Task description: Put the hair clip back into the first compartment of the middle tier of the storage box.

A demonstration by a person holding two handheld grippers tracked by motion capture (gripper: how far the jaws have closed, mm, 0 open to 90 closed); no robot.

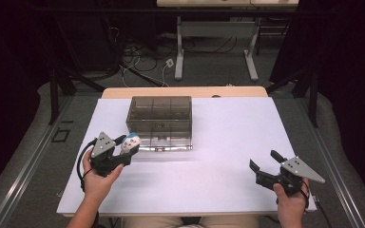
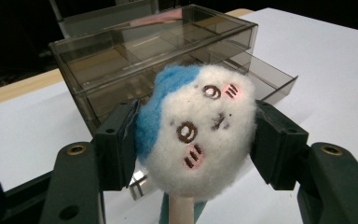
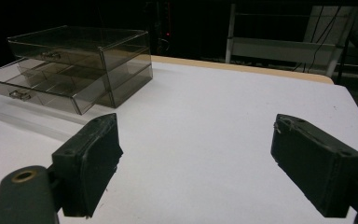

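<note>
Plush toy (image 2: 196, 130) clamped between left gripper (image 2: 193, 140) jaws; right gripper (image 3: 196, 163) jaws wide apart.

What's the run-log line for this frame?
left gripper: shut on plush toy | right gripper: open | drawer box: lower drawer pulled out

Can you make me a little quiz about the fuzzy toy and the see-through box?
1. True or false: the left gripper is shut on the plush toy.
2. Which drawer of the clear box is pulled out: A) lower, B) upper, C) none?
3. Fill in: the right gripper is ____ and holds nothing.

Key: 1 true; 2 A; 3 open.
</note>
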